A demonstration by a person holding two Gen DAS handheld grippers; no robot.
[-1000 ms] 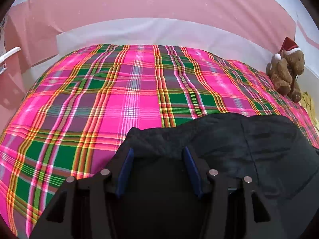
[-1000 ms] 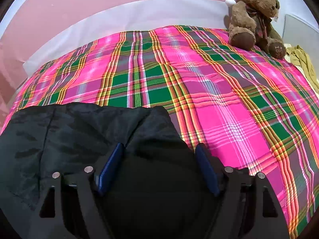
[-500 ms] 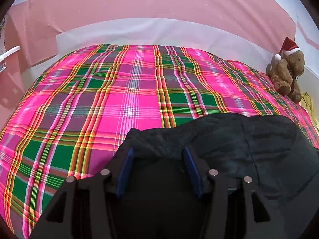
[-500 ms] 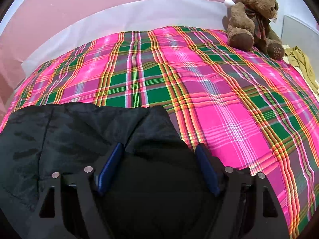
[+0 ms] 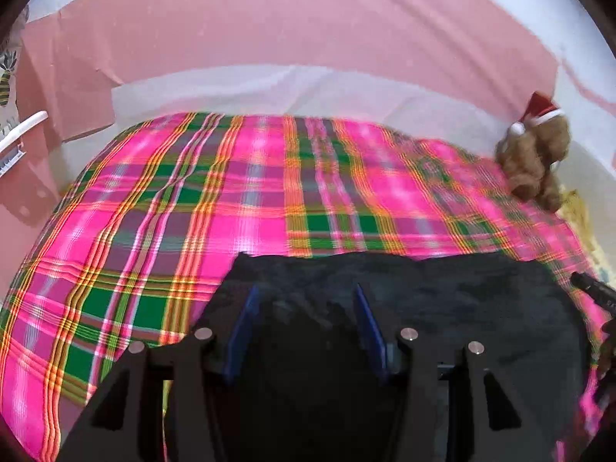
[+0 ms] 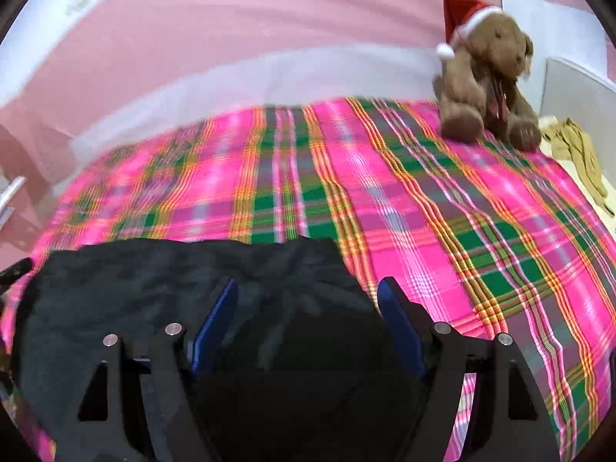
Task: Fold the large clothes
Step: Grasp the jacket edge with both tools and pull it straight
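A large black garment [image 5: 442, 292] lies on the pink and green plaid bedspread [image 5: 231, 192]. In the left wrist view my left gripper [image 5: 304, 292] stands with its blue pads apart over the garment's left corner, with black cloth lying between them. In the right wrist view the same garment [image 6: 154, 281] fills the lower left, and my right gripper [image 6: 308, 288] stands with its pads apart over the right corner. Whether either one pinches the cloth is hidden. The tip of the right gripper [image 5: 593, 292] shows at the left view's right edge.
A brown teddy bear with a red Santa hat [image 6: 489, 77] sits at the bed's far right corner. A yellowish cloth [image 6: 577, 154] lies beside it. A pink wall [image 5: 288, 38] and a white sheet edge [image 5: 288, 92] run behind the bed.
Both views have tilted up and are blurred by motion. The bed's far edge and the bear sit lower in the frames. The garment's top edge lies flatter and straighter between the two grippers.
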